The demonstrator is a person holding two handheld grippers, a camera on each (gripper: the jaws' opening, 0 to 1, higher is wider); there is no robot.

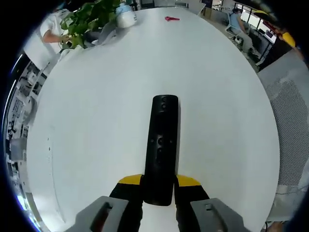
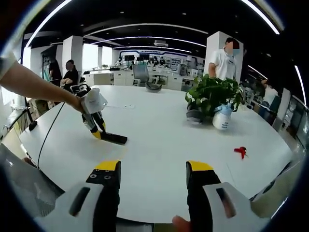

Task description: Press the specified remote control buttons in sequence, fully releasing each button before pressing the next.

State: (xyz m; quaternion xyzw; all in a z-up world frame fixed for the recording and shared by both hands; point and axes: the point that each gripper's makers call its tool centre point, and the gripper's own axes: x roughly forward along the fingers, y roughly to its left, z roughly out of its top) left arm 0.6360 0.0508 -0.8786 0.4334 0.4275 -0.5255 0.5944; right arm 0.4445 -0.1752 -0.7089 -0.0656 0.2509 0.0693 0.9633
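One white table (image 1: 96,125), large and round-ended, office behind it. One black remote control (image 1: 161,147), lying flat near the table's near edge, buttons up, its near end clamped between the yellow-tipped jaws of the left gripper (image 1: 159,186), which seems to steady it so a press will not slide it. In the right gripper view the same remote (image 2: 112,138) appears off to the left under that gripper (image 2: 98,131), a person's bare forearm (image 2: 38,87) reaching in to hold the tool. One right gripper (image 2: 153,174), jaws wide apart and empty, hovering well clear of the remote, probably kept free as the pressing tool. One potted plant (image 2: 211,94), one white bottle (image 2: 222,118) just beside it, one small red item (image 2: 241,152), too small to identify. No button appears pressed yet.
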